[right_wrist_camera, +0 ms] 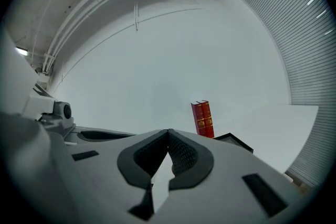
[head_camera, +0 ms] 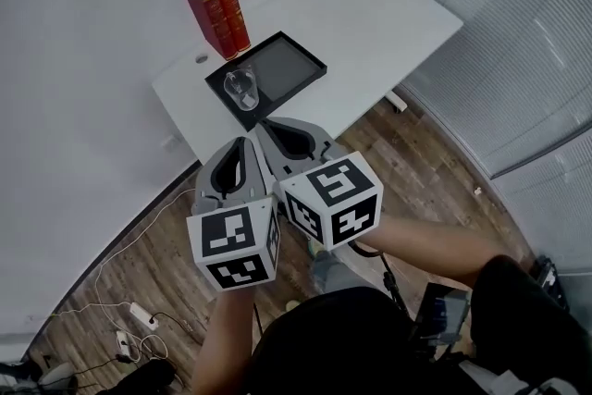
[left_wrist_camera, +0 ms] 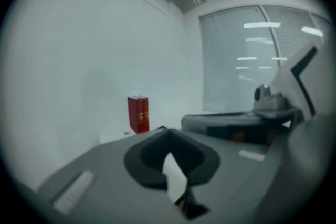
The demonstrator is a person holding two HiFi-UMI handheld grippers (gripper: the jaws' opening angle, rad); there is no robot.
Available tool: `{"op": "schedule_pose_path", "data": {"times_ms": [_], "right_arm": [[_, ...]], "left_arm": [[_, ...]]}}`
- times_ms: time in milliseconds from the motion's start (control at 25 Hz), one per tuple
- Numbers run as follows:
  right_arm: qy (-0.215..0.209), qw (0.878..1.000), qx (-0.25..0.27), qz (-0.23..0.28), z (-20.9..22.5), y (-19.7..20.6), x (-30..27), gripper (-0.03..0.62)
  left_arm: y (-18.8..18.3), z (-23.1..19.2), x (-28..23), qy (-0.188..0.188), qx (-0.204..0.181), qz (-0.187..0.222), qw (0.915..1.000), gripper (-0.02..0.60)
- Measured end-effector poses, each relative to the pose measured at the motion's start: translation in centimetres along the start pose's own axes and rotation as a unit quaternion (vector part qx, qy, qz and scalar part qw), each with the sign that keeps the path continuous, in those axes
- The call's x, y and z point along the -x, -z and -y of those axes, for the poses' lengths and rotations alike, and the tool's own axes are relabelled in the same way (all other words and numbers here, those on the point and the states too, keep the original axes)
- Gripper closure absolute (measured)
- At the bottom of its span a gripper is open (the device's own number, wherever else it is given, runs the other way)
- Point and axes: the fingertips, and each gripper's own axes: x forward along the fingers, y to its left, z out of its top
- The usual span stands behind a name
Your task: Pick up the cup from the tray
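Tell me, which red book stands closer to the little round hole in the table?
The left-hand book in the head view, the one showing its wide cover. The hole lies by its foot; the other book stands on its far side.

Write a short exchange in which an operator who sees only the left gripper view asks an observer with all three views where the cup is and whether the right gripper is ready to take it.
Operator: I see the red books past my closed jaws, but no cup. Where is it?
Observer: In the head view the clear cup stands upright on the black tray, at the end nearest the two grippers.
Operator: Is the right gripper open for it?
Observer: No. The right gripper view shows the right gripper with its jaws closed together and nothing between them.
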Motion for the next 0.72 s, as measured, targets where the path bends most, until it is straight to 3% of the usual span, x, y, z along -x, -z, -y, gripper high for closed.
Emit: {"op": "schedule_pose_path", "data": {"times_ms": [720], "right_arm": [[-0.039,0.999,-0.014,-0.026,7.0,0.1,-5.3,0.582]], "left_arm": [[-0.6,0.3,-8.7,-0.028,0.004,-0.029,0.9992,0.583]]}}
